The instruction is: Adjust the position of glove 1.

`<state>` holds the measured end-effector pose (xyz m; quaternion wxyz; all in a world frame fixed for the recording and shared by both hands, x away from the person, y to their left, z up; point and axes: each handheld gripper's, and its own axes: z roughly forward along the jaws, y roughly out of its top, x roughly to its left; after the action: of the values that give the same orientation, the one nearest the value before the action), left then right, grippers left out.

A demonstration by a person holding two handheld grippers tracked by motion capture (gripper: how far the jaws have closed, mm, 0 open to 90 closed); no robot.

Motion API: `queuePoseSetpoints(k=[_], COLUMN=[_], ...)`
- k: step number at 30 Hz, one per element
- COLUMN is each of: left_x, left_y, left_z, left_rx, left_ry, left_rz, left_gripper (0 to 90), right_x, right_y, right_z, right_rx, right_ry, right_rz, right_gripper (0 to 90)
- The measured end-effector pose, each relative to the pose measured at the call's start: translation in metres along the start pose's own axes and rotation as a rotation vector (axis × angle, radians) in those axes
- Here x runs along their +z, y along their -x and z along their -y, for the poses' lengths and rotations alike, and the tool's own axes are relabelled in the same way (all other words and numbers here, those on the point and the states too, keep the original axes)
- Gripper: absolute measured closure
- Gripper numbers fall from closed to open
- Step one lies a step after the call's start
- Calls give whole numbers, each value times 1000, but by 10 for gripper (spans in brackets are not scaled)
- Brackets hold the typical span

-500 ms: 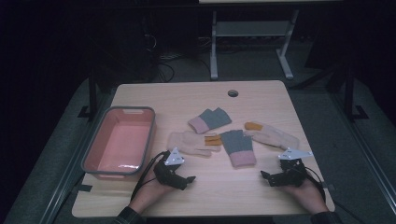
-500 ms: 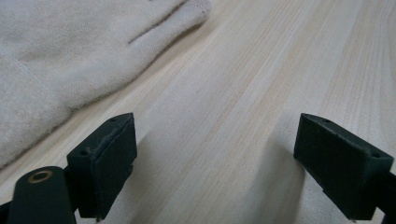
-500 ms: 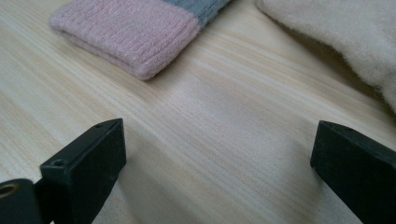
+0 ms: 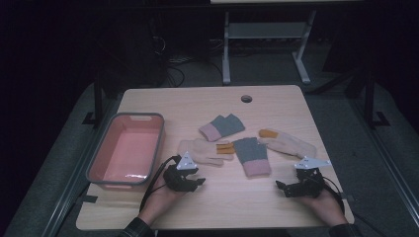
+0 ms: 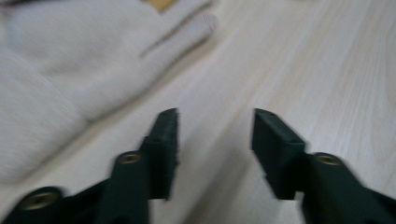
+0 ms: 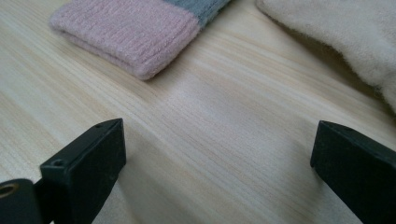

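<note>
**Two hand-held grippers poised near four knitted gloves on a wooden table**

The pale wooden table point(image 4: 207, 106) carries a pink rectangular plastic bin with a grey rim point(image 4: 143, 117) at its left side and four gloves at its centre. Two cream woollen gloves with orange tips lie here: one point(image 4: 200, 149) just ahead of the left gripper point(image 4: 197, 181), the other point(image 4: 291, 143) ahead of the right gripper point(image 4: 284, 189). Two grey fingerless gloves with pink cuffs lie between and behind them; the nearer point(image 4: 252, 155) has its long axis running toward the person, cuff nearest.

In the left gripper view the near cream glove point(image 5: 56, 70) lies to the left of the half-open jaws, which hold nothing. It stretches across the table, and the left hand point(image 4: 160, 200) is the closer one. In the right gripper view the jaws stand wide and empty, the pink cuff point(image 6: 130, 32) ahead on bare wood.

The likely next move is a short forward reach by the left gripper. Bare table separates glove and bin, and the front edge is well behind the hands.
</note>
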<state>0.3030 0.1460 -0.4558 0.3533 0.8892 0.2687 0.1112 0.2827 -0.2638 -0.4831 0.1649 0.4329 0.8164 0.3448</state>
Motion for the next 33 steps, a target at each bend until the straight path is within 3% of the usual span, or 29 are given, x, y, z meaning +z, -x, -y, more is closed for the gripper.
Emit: queuePoseSetpoints(k=[2,4,5,14,23,27,33], left_x=[-3,-6,-6,5,21,28,28], left_y=[-1,-5,-5,-25,-41,-45,-45], left_z=[-4,-12,-12,-29,-31,-28,-27], left_rx=[-3,1,1,-41,-63,-69,-78], left_ry=[7,12,12,3,-52,-100,-105], left_rz=[-5,-41,-41,-118,-194,-186,-165], left_gripper=[650,777,894,895,895,895,897], right_x=[0,0,0,1,1,1,1], right_y=[0,0,0,0,0,0,0], right_z=[0,0,0,-1,-1,-1,-1], right_rx=[0,-2,-2,0,1,1,1], right_ry=[0,0,0,-2,-3,-3,-3], right_rz=[0,-1,-1,-1,-1,-1,-1], right_gripper=[30,29,29,28,28,28,28])
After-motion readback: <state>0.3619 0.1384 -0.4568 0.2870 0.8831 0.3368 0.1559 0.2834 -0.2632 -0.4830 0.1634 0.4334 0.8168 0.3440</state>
